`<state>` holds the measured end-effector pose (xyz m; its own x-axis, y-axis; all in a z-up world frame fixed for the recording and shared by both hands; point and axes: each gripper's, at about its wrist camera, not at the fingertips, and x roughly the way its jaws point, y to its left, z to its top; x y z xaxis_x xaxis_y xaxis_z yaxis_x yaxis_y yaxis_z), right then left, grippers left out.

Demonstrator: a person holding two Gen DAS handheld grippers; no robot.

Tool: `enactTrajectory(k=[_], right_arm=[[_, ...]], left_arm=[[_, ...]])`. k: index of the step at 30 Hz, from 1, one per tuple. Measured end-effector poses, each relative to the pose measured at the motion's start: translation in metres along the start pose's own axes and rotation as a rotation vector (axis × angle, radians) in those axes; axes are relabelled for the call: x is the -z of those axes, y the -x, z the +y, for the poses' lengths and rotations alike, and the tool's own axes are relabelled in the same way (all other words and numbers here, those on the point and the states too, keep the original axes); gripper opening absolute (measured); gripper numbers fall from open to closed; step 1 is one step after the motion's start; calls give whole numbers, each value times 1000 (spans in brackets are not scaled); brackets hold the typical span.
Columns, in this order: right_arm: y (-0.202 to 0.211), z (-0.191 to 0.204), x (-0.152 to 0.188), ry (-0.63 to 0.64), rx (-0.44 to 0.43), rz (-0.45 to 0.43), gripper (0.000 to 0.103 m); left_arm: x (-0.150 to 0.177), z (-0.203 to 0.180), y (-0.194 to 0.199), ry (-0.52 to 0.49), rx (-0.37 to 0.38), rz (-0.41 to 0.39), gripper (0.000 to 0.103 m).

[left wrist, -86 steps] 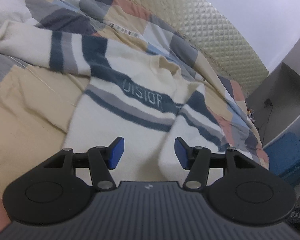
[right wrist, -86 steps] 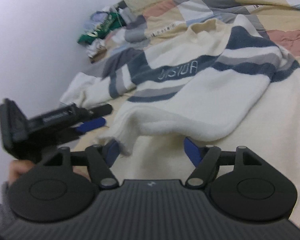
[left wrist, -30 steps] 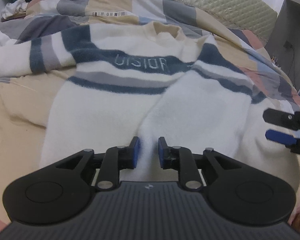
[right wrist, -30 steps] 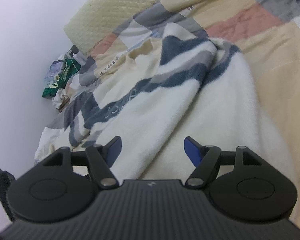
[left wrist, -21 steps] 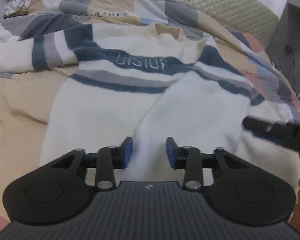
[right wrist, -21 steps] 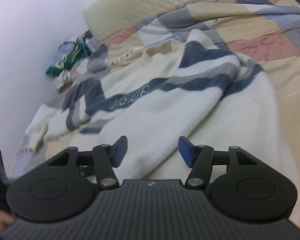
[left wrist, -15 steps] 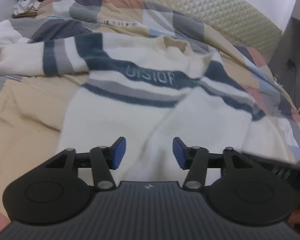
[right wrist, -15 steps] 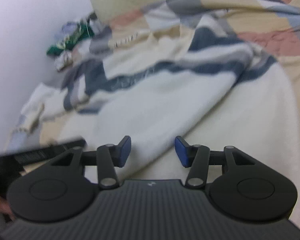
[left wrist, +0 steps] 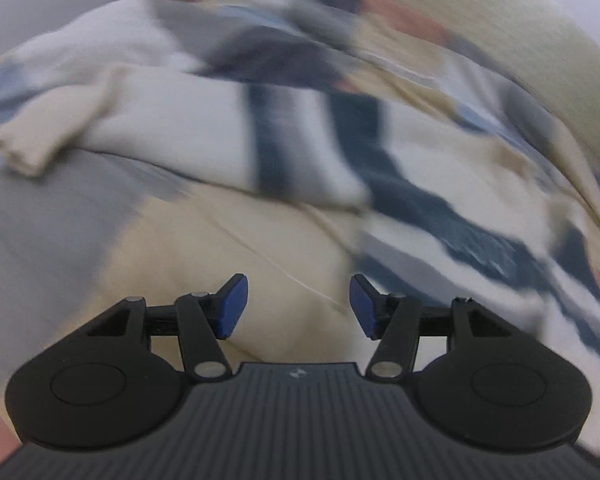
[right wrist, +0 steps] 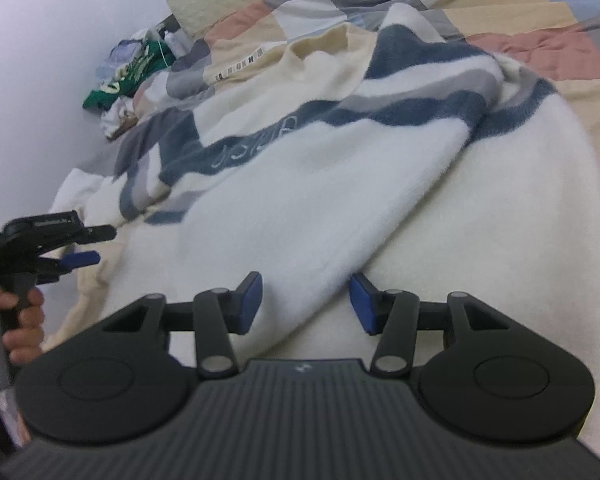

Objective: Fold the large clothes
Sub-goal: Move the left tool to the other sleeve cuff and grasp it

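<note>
Sweater (right wrist: 340, 168) is laid face up on the patchwork quilt (right wrist: 540, 20), collar toward the headboard; one sleeve has been folded across the chest. The other sleeve (left wrist: 172, 120) is stretched out flat, cuff (left wrist: 24, 152) at its far end.

Left gripper (left wrist: 296, 306): jaws have just been opened and are parted, nothing between them, only quilt below. That view is badly smeared, so the gap to the sleeve can't be judged.

Right gripper (right wrist: 304, 304): jaws have just been closed partway and are set astride the edge of the folded sleeve; the pads are not seen pressing, so it is read as not gripped yet.

Risks, as judged:
- If the cuff is grabbed too deep, quilt could be pinched with it and dragged into the fold.
- Fleece is thick and slippery; a thin bite could be lost mid-carry.
- If the right jaws are closed and pulled, the finished sleeve fold could be undone.
- The chest could be rucked if the sleeve is dragged rather than lifted.
</note>
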<state>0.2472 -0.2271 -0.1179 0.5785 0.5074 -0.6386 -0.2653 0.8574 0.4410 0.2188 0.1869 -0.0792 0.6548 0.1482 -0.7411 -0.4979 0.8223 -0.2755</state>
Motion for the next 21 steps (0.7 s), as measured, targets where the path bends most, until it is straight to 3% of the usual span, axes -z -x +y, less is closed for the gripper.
enactTrajectory(k=[6, 12, 15, 21], right_arm=[[-1, 3, -1, 1, -3, 7, 53], [-6, -3, -3, -28, -13, 5, 52], [-9, -5, -3, -38, -15, 7, 52], [-17, -2, -4, -13, -3, -2, 53]], left_arm=[[-39, 68, -13, 243, -78, -60, 62], [-60, 123, -24, 487, -2, -133, 62], [-58, 142, -45, 588, 102, -117, 63], [-62, 167, -79, 719, 128, -139, 63]])
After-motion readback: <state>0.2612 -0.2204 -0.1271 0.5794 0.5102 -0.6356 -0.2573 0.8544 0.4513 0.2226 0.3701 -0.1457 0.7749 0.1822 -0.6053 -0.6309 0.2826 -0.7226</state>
